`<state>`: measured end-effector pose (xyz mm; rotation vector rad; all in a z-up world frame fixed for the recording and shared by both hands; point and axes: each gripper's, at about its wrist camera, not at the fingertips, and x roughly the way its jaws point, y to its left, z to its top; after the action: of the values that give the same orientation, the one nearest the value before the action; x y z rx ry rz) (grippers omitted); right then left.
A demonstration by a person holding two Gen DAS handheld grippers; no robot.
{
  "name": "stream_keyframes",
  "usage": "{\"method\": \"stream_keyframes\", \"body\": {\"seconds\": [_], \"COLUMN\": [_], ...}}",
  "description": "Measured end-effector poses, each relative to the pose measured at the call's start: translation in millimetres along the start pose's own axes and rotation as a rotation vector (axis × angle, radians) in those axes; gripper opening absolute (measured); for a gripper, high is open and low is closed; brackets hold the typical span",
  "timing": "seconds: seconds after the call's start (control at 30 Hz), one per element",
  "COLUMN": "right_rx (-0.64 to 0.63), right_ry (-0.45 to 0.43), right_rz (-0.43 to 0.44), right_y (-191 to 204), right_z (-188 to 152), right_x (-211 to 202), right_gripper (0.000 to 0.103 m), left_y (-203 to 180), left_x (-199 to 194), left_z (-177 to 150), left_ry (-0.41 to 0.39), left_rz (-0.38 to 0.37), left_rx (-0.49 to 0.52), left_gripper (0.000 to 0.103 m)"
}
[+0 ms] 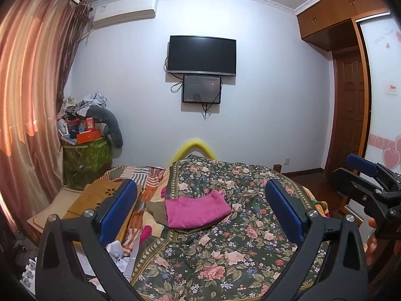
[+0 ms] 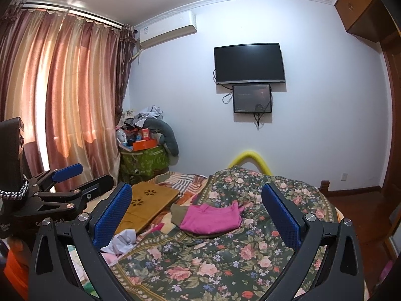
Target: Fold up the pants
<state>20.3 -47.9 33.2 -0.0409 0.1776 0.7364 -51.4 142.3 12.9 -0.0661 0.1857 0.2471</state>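
Observation:
Folded pink pants [image 1: 196, 212] lie on an olive garment [image 1: 155, 209] on the dark floral bedspread [image 1: 225, 250], ahead of both grippers. They also show in the right wrist view [image 2: 211, 218] on the olive garment [image 2: 179, 213]. My left gripper [image 1: 200, 210] is open and empty, held above the bed short of the pile. My right gripper [image 2: 196, 213] is open and empty too, held level beside it. Each gripper shows at the edge of the other's view: the right gripper [image 1: 361, 175] and the left gripper [image 2: 75, 178].
A wooden lap desk [image 2: 150, 200] and crumpled pale clothes [image 2: 122, 242] lie on the bed's left side. A cluttered green box [image 2: 142, 160] stands by the curtain [image 2: 62, 100]. A yellow foam-padded bed rail [image 2: 253, 158] rises at the bed's far end. Wardrobe [image 1: 351, 100] at right.

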Motion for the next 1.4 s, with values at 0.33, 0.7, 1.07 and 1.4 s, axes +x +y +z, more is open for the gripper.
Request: {"method": "stream_keyframes", "body": {"seconds": [0.33,0.7,1.07,1.4], "right_rx": [-0.003,-0.008,0.006,0.023], "right_ry": [0.001,0.003,0.002,0.015], "right_rz": [-0.007,-0.009,-0.003,0.005], "right_y": [0.2,2.4,3.3,-0.1], "right_z": [0.4,1.2,1.4,-2.8], "right_x": [-0.4,-2.1,0.6,4.3], "right_gripper": [0.103,0.103,0.103,0.103], "left_y": [-0.9,0.4,2.4,0.9], "left_x": [0.6,-1.4,0.1,2.1], "left_z": [0.3,2.1,2.1,-0.6], "left_ry": [0.004,0.004,0.015,0.023], "left_rz": [-0.010,-0.038,-0.041,-0.044], "left_rx": [0.000,0.003,0.000,0.014], "left_gripper": [0.103,0.103,0.103,0.103]}}
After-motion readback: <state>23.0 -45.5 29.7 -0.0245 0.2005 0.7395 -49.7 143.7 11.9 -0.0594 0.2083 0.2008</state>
